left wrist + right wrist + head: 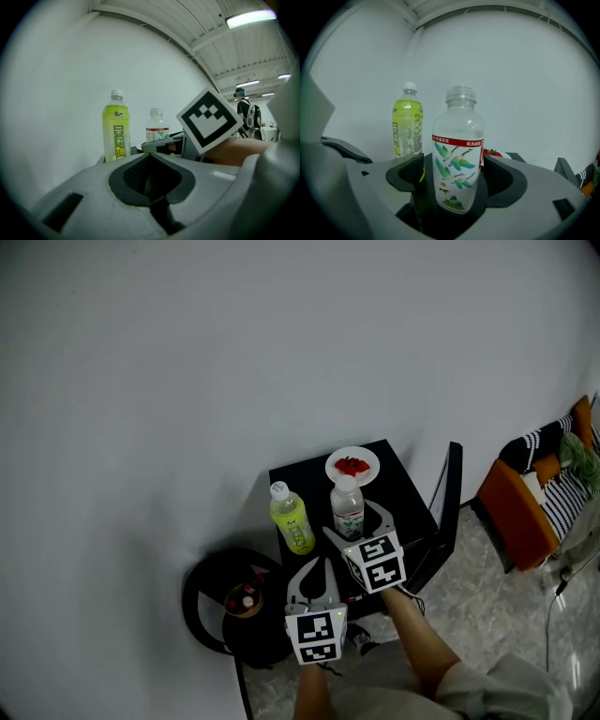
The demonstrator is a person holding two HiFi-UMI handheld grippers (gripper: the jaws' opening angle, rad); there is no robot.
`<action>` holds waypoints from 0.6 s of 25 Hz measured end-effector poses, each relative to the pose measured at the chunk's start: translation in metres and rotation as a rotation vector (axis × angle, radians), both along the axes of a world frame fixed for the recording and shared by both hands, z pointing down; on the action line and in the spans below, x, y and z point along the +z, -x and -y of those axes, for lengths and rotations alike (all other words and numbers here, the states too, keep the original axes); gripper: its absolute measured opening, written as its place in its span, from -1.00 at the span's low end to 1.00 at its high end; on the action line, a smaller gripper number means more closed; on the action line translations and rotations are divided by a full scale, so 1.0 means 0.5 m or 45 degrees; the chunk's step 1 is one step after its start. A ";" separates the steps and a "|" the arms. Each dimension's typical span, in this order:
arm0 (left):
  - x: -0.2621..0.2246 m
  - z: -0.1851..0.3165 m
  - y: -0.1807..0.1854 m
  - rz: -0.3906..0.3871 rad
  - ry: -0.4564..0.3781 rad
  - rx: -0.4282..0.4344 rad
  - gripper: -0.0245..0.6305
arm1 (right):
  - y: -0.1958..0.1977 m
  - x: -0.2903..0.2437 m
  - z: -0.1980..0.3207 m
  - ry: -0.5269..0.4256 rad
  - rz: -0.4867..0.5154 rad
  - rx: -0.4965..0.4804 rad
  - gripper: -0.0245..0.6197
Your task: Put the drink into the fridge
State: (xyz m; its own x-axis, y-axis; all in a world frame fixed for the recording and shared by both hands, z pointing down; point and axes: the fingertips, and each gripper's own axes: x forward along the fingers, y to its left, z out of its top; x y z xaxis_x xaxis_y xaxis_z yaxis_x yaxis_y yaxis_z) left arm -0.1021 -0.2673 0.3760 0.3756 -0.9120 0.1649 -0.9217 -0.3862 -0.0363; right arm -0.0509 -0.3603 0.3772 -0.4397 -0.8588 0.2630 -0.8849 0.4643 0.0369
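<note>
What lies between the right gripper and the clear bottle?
Nothing: the right gripper view shows the clear bottle already standing inside the open jaws of the right gripper.

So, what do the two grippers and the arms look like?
The left gripper and right gripper have pale grey bodies with dark pads. Each carries a white cube with black square markers. The right arm has a pale sleeve.

A mock home corner inside a larger hall is suggested: orange sofa [514, 512] w/ striped cushions [562, 498] at right edge of head view, grey tiled floor [478, 596]; ribbed industrial ceiling [206, 28] & strip light [250, 18] seen upper right, left gripper view.
</note>
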 end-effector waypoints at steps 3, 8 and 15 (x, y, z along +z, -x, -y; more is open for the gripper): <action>-0.011 0.017 0.039 -0.022 -0.017 -0.048 -0.92 | 0.017 0.008 0.042 0.016 -0.008 0.017 0.16; -0.011 0.028 0.085 -0.079 -0.005 -0.122 -0.92 | 0.007 -0.002 0.059 -0.026 -0.042 0.059 0.12; 0.015 -0.005 0.082 -0.111 0.036 -0.115 -0.92 | 0.023 0.000 0.015 -0.014 -0.016 0.001 0.10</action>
